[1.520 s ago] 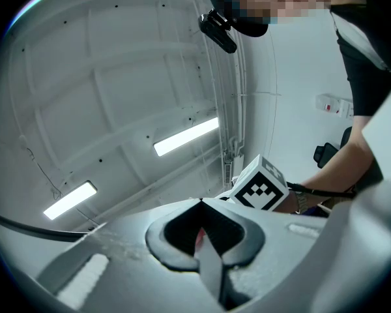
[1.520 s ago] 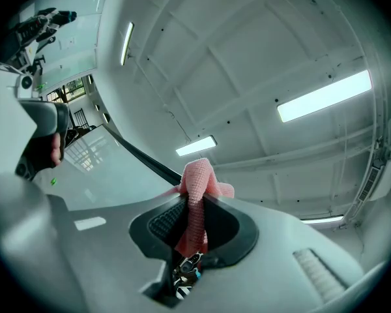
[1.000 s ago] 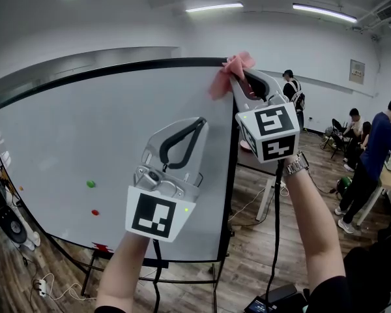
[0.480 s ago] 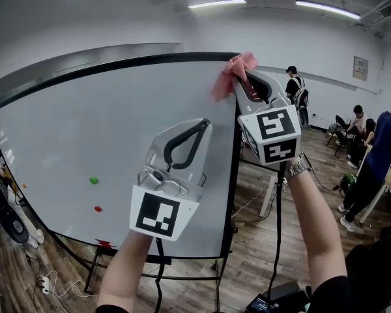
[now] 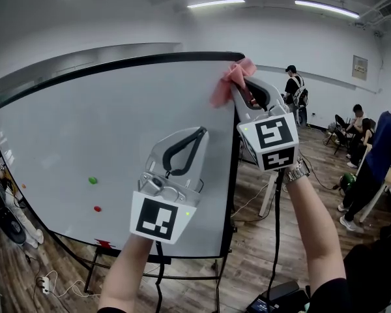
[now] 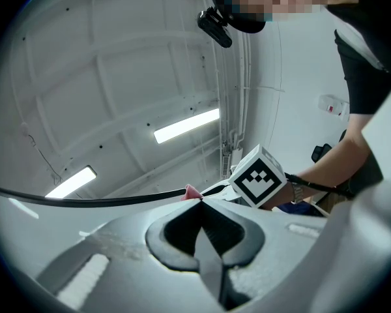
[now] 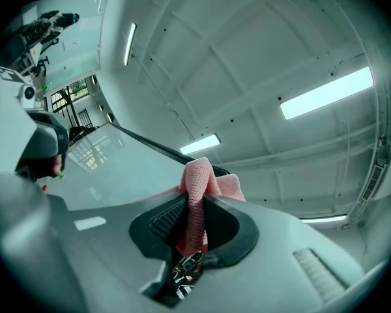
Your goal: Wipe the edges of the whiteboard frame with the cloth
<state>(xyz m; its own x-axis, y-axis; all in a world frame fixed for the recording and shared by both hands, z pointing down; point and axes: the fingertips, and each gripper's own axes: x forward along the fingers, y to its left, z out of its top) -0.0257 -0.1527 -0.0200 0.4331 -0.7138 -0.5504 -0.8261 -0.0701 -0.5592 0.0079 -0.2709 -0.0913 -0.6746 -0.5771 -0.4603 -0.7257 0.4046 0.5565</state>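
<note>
The pink, nubbly cloth wanted firm pressure against the thin black whiteboard frame. The sound course was probably to hold the pinch tight, fold the loose fabric over the corner and draw it steadily down the right-hand edge without straying onto the white board surface. It looked soft and bunched, one fold standing past the jaw tips and a tail hanging over the board's top right corner, where it appeared to touch the frame. The right gripper had its jaws clamped on the cloth. The left gripper hovered lower, in front of the board, its jaws closed together on nothing. A green magnet and a red magnet sat well away at lower left.
</note>
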